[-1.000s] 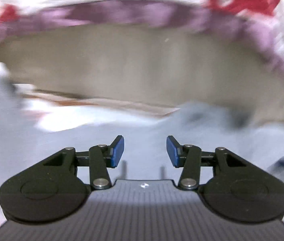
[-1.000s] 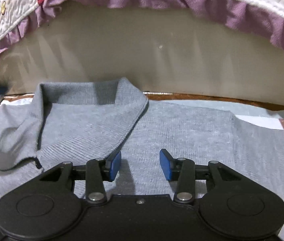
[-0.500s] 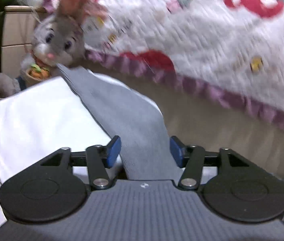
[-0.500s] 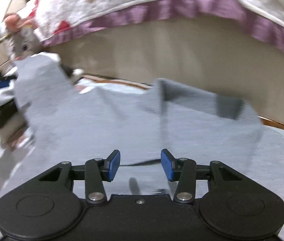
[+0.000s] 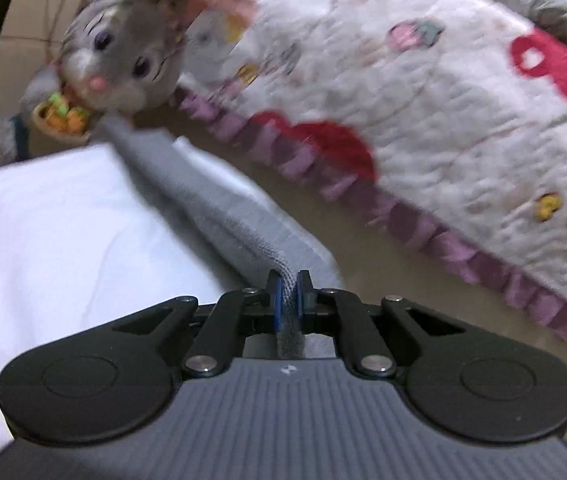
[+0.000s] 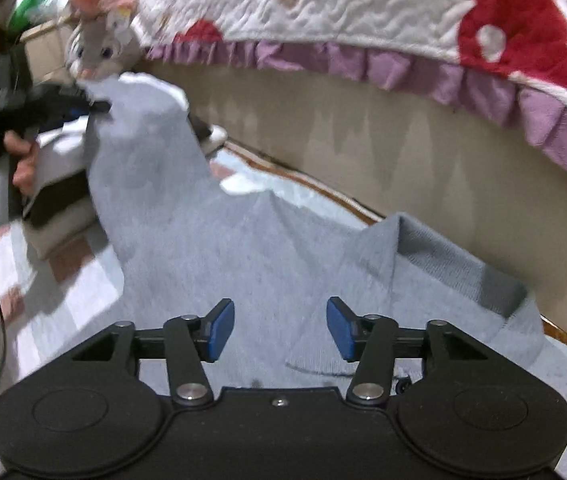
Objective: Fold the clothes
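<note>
Sweater [image 6: 267, 248], grey ribbed knit, lies flat on the patchwork mat [image 6: 63, 280] beside the bed, collar at the right. Its sleeve [image 5: 219, 208] stretches long and taut, running up-left toward the plush rabbit [image 5: 123, 60]. Left gripper [image 5: 288, 300] has just clamped shut on the sleeve. Right gripper [image 6: 279, 330], jaws just widening, hovers apart over the body, gripping nothing.

grey sweater [image 6: 243, 240] — blue-padded tongs [image 6: 279, 330]
</note>
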The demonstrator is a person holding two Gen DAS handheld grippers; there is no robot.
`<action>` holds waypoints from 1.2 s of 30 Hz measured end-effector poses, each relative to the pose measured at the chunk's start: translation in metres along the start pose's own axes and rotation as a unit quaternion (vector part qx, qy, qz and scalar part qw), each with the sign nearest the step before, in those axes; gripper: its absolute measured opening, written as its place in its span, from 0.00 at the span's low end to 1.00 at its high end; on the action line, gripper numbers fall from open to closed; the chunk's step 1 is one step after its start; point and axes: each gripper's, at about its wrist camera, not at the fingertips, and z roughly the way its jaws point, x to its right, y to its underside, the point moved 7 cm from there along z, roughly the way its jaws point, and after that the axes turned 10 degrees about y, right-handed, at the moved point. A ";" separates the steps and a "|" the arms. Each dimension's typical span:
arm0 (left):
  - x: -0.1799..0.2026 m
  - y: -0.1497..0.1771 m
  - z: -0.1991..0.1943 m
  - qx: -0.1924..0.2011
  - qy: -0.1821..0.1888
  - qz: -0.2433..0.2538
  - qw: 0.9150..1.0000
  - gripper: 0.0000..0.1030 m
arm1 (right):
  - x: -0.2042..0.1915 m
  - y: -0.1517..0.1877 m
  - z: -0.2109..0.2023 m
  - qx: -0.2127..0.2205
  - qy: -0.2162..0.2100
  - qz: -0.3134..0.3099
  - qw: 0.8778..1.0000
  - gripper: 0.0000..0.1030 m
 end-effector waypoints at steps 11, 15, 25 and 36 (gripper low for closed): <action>0.199 0.127 -0.018 -0.154 0.251 0.044 0.955 0.06 | 0.043 0.052 0.024 -0.069 0.010 0.122 0.990 0.56; 0.208 0.210 0.000 -0.341 0.210 0.076 0.913 0.11 | 0.055 0.062 0.020 -0.075 0.047 0.117 0.989 0.56; 0.142 0.149 -0.047 -0.299 0.119 -0.021 0.947 0.38 | -0.015 0.022 0.003 0.033 0.019 -0.129 0.991 0.55; 0.033 0.119 -0.016 -0.245 0.034 -0.069 0.966 0.34 | -0.146 0.012 0.069 -0.021 -0.038 -0.403 0.914 0.56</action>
